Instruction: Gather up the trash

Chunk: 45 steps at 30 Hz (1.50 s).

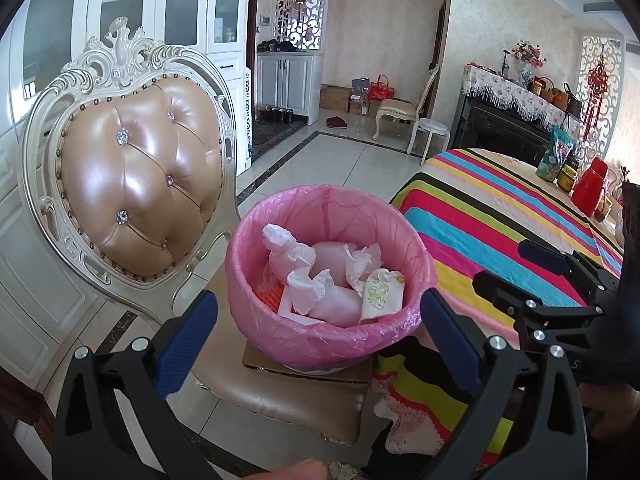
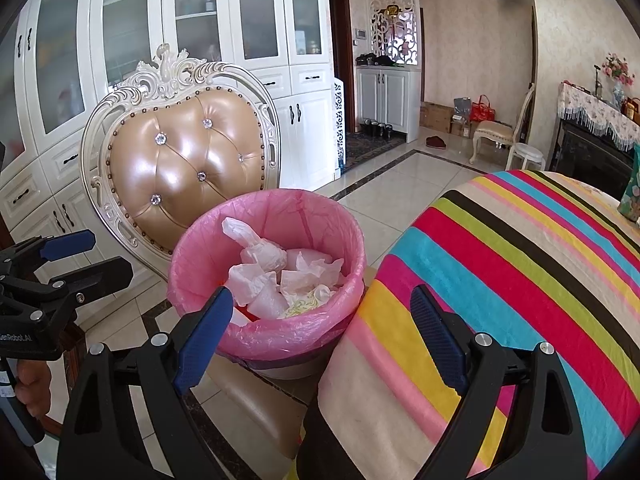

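Note:
A bin lined with a pink bag stands on a cardboard sheet on a padded chair seat. It holds crumpled white tissues, a tied plastic bag and a patterned paper cup. My left gripper is open and empty, just in front of the bin. My right gripper is open and empty, between the bin and the table; it also shows in the left wrist view. The left gripper shows at the left of the right wrist view.
The ornate chair back rises behind the bin. A table with a striped cloth lies to the right, with a snack bag, a jar and a red container on it. White cabinets line the wall.

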Tool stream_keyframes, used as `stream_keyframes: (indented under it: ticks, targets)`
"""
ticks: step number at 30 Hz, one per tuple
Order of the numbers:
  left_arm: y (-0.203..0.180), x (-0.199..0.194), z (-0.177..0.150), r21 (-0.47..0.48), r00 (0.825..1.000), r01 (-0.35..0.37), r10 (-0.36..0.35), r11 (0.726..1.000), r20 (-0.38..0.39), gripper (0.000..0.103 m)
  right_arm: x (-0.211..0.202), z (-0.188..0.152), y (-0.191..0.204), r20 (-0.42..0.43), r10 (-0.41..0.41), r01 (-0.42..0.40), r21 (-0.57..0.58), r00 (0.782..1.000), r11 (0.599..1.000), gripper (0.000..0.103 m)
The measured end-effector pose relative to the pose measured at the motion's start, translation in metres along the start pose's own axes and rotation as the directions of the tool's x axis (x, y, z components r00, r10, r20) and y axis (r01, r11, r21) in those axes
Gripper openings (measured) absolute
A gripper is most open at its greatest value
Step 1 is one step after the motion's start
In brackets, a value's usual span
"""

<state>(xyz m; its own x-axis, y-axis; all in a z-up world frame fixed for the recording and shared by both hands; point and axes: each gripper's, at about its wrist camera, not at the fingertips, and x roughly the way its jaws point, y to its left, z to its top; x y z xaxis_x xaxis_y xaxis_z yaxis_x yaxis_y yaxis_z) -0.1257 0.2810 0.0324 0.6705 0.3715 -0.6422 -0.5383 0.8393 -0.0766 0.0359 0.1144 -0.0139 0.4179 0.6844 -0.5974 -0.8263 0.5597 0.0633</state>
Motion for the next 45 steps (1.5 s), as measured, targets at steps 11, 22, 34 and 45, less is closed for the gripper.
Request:
stream_keyframes:
  ticks: [11, 22, 34, 45]
  targets:
    - [0.0002, -0.0006, 0.0012, -0.003, 1.000, -0.002, 0.002, 1.000, 0.001, 0.098, -0.0006, 0.0008, 0.0001, 0.001, 0.000, 0.000, 0.002, 1.000, 1.000, 0.085]
    - [-0.0003, 0.0002, 0.0003, -0.005, 1.000, -0.005, 0.005, 1.000, -0.001, 0.098, -0.0005, 0.0006, 0.0002, 0.001, -0.001, 0.001, 0.000, 1.000, 1.000, 0.085]
    - [0.0027, 0.0014, 0.0002, -0.005, 0.999, -0.035, 0.035, 0.999, -0.001, 0.098, 0.0002, -0.0001, 0.0004, 0.000, 0.001, -0.001, -0.001, 1.000, 1.000, 0.085]
    - [0.0013, 0.0013, 0.0000, -0.014, 1.000, -0.025, 0.025, 1.000, -0.008, 0.098, 0.0026, -0.0025, 0.0004, -0.004, 0.000, 0.000, 0.003, 1.000, 1.000, 0.085]
